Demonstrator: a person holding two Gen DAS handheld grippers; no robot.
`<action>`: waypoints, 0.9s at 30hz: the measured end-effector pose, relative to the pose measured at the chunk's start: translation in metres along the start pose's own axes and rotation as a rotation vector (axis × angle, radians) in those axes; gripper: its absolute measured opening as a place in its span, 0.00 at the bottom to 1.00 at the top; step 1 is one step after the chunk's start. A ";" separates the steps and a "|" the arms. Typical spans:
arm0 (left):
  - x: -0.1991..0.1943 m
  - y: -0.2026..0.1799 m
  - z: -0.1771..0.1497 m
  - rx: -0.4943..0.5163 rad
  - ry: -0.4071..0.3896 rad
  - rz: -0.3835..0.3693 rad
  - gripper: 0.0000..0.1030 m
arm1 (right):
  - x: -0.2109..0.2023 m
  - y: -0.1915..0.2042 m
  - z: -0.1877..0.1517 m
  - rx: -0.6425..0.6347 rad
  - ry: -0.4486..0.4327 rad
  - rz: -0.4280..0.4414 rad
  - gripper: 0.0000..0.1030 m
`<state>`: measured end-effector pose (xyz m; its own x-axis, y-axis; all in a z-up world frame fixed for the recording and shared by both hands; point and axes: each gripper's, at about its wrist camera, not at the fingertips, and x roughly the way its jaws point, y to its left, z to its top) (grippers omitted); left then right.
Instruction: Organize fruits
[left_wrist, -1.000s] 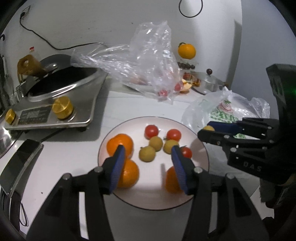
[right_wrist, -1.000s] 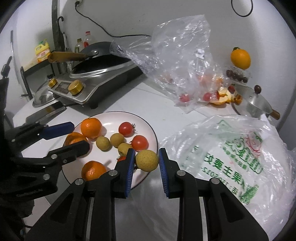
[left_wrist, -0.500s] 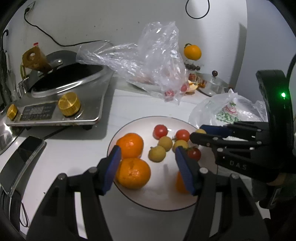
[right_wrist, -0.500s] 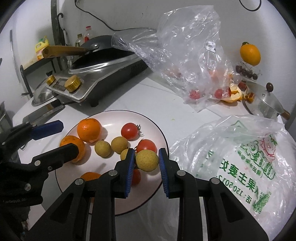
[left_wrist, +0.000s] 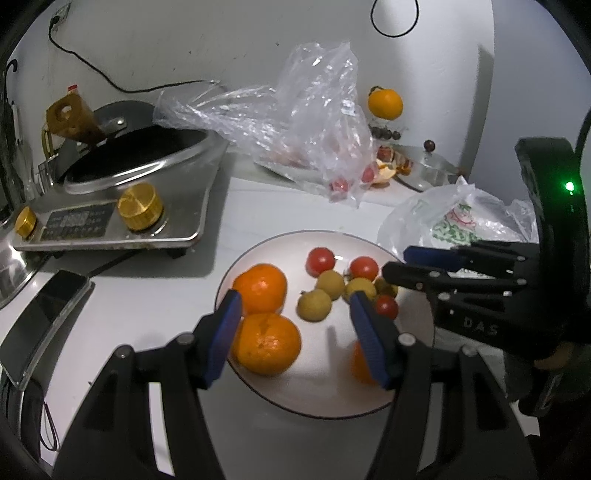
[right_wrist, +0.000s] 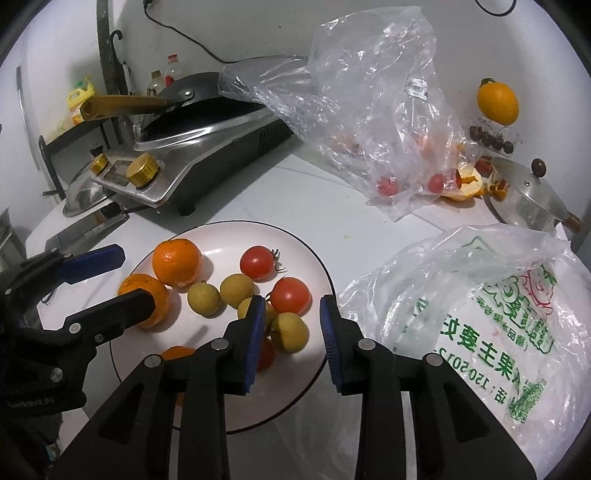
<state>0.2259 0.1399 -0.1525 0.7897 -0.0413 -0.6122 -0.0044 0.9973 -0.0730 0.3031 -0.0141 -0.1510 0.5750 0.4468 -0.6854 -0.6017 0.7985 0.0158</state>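
One yellow fruit (right_wrist: 290, 331) on plate (right_wrist: 221, 236) near desk's front edge, between right tool's (right_wrist: 291, 325) opening, unpressing pads; round, axisless. Left tool (left_wrist: 295, 332) apart, empty, over oranges (left_wrist: 266, 343).

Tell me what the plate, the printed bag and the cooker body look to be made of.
Plate: likely glazed ceramic, pale and glossy, with a thin dark rim line. Printed bag: thin, translucent plastic film, crinkled, with green print. Cooker body: brushed, silvery metal, probably stainless steel, with dull reflections; its knobs look like gold-coloured metal, though that could be plating.
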 end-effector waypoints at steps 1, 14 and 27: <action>-0.001 -0.001 0.000 0.002 -0.002 -0.001 0.60 | -0.001 0.000 0.000 -0.001 -0.002 0.000 0.31; -0.026 -0.022 -0.002 0.021 -0.042 -0.019 0.61 | -0.039 -0.002 -0.013 0.004 -0.042 -0.029 0.31; -0.067 -0.049 -0.009 0.036 -0.096 -0.040 0.74 | -0.093 -0.001 -0.034 0.012 -0.106 -0.074 0.32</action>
<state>0.1679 0.0933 -0.1153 0.8440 -0.0764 -0.5308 0.0489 0.9966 -0.0658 0.2315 -0.0706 -0.1118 0.6733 0.4262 -0.6041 -0.5493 0.8353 -0.0228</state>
